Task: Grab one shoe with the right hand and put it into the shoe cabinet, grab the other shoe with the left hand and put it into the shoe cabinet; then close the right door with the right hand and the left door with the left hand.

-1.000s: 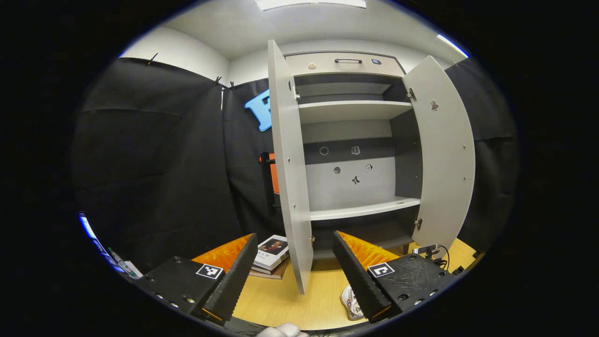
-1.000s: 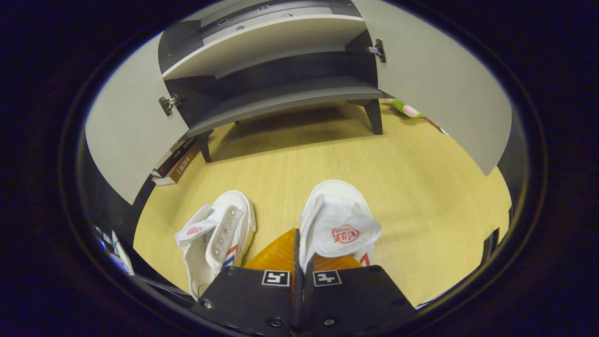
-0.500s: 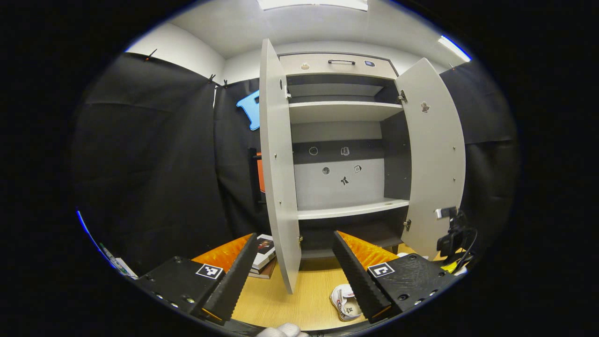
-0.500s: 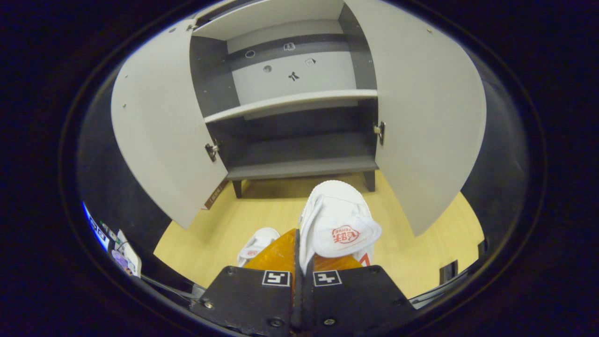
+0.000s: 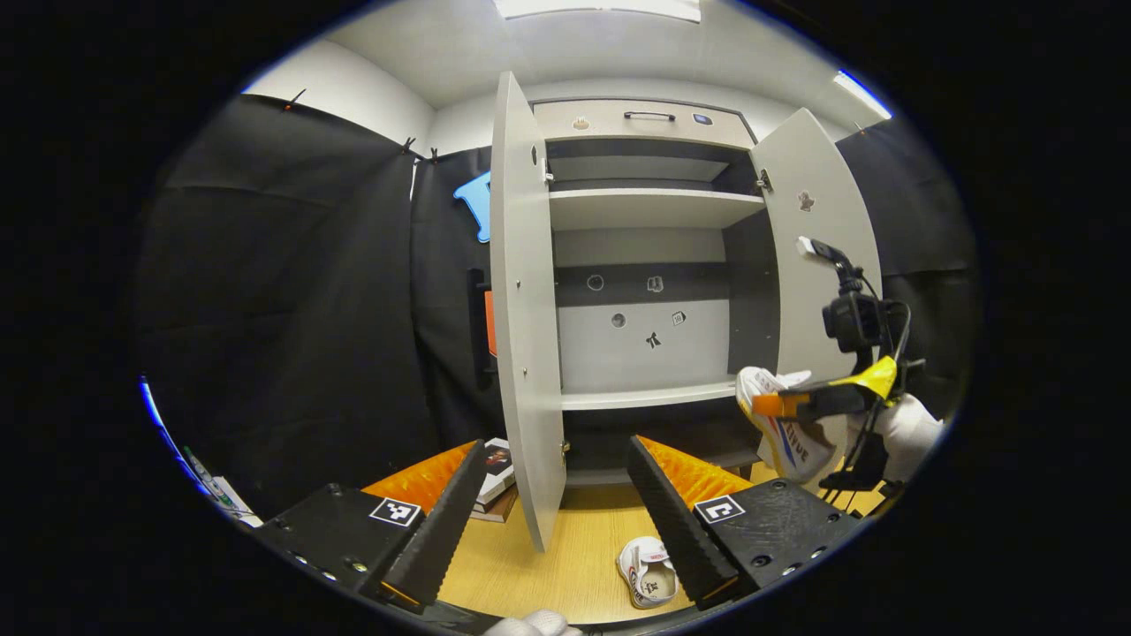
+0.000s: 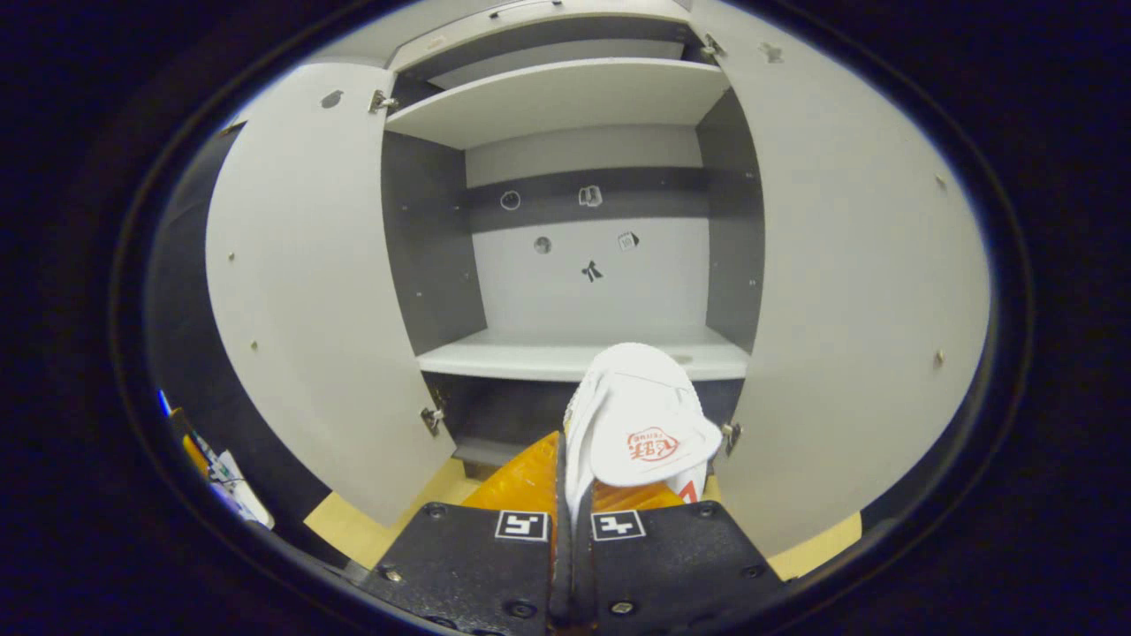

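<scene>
- You are clamping the right gripper [image 6: 565, 495] on one white shoe [image 6: 638, 424], facing the cabinet's middle shelf [image 6: 583, 360].
- You are holding the left gripper [image 5: 557, 512] wide open, gripping nothing, above the other shoe [image 5: 648, 572] on the floor.

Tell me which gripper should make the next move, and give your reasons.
Right. The right gripper is shut on a white shoe, raised in front of the cabinet's middle shelf. The left gripper is open, with the other shoe on the floor.
</scene>
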Action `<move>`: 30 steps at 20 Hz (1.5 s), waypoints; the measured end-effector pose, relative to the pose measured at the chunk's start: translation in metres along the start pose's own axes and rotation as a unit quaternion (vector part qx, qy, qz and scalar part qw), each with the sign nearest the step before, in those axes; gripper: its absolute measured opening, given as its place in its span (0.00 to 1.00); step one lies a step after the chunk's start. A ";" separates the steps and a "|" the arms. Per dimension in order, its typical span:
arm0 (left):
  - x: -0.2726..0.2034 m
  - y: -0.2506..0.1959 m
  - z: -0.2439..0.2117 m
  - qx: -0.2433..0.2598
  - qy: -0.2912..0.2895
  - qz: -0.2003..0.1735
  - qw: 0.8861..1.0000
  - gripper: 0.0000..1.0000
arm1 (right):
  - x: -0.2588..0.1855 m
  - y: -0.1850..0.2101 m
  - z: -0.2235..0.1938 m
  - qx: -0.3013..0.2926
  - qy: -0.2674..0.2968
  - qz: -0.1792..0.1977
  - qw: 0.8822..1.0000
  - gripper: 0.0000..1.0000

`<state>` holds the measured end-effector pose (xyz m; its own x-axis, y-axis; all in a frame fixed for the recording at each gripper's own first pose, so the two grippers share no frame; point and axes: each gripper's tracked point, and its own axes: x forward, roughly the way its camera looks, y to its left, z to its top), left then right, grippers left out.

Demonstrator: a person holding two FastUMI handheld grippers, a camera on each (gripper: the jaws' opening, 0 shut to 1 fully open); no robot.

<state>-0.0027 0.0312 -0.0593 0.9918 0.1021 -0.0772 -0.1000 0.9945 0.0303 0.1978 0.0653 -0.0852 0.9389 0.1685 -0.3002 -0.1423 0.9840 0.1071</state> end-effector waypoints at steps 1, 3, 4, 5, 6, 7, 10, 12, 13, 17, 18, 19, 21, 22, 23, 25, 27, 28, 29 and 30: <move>0.001 0.000 0.000 -0.003 0.000 0.003 1.000 0.96 | 0.011 0.000 0.016 -0.004 -0.012 0.001 1.000 0.05; 0.005 -0.001 0.003 -0.005 -0.002 0.012 1.000 0.96 | 0.031 -0.002 0.046 -0.013 -0.029 0.001 0.999 0.05; 0.006 -0.002 0.004 -0.005 -0.002 0.017 1.000 0.96 | 0.043 -0.004 0.060 -0.016 -0.037 0.000 0.999 0.05; 0.008 -0.003 0.005 -0.005 -0.002 0.023 1.000 0.96 | 0.055 -0.005 0.070 -0.023 -0.041 0.000 0.999 0.05; 0.008 -0.003 0.005 -0.004 -0.002 0.028 1.000 0.96 | 0.069 -0.008 0.079 -0.025 -0.045 -0.002 0.999 0.05; 0.009 -0.005 0.006 -0.002 -0.002 0.033 0.999 0.96 | 0.084 -0.010 0.088 -0.028 -0.047 -0.004 0.999 0.05; 0.011 -0.005 0.008 0.001 0.000 0.054 0.999 0.96 | 0.127 -0.015 0.111 -0.030 -0.046 -0.005 0.998 0.05; 0.013 -0.005 0.009 0.002 0.002 0.071 0.998 0.97 | 0.159 -0.020 0.123 -0.040 -0.044 -0.011 0.998 0.05; 0.013 -0.004 0.010 0.001 0.003 0.078 0.997 0.96 | 0.175 -0.021 0.125 -0.044 -0.038 -0.013 0.998 0.05; 0.012 -0.003 0.013 0.001 0.008 0.106 0.994 0.96 | 0.227 -0.022 0.125 -0.045 -0.004 -0.009 0.999 0.05; 0.011 -0.003 0.012 0.001 0.009 0.111 0.994 0.96 | 0.240 -0.022 0.124 -0.048 0.004 -0.007 0.999 0.05; 0.011 -0.004 0.013 0.000 0.008 0.116 0.993 0.96 | 0.250 -0.022 0.122 -0.058 0.012 -0.009 0.998 0.05; 0.007 -0.002 0.011 0.001 0.009 0.128 0.992 0.96 | 0.270 -0.028 0.114 -0.068 0.037 -0.025 0.997 0.05; 0.004 -0.003 0.010 0.000 0.009 0.131 0.991 0.97 | 0.278 -0.028 0.108 -0.063 0.055 -0.024 0.996 0.05; 0.001 -0.003 0.010 0.000 0.008 0.135 0.991 0.96 | 0.287 -0.026 0.101 -0.052 0.072 -0.020 0.996 0.05; -0.002 -0.003 0.010 -0.002 0.009 0.140 0.990 0.96 | 0.299 -0.027 0.091 -0.045 0.100 -0.018 0.994 0.05; -0.002 -0.003 0.010 -0.003 0.009 0.145 0.989 0.96 | 0.309 -0.033 0.081 -0.028 0.133 -0.031 0.990 0.05; -0.003 -0.003 0.011 -0.003 0.009 0.146 0.989 0.96 | 0.313 -0.036 0.076 -0.021 0.149 -0.038 0.988 0.05; -0.004 -0.003 0.011 -0.001 0.009 0.148 0.989 0.96 | 0.319 -0.042 0.068 -0.019 0.168 -0.048 0.984 0.05; -0.004 -0.001 0.012 -0.001 0.008 0.149 0.989 0.96 | 0.323 -0.047 0.062 -0.019 0.185 -0.057 0.981 0.05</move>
<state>-0.0055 0.0292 -0.0469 0.9170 0.3907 -0.0807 -0.3875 0.9204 0.0526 0.5271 0.0700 -0.1282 0.7725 0.0590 -0.6322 -0.0601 0.9980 0.0197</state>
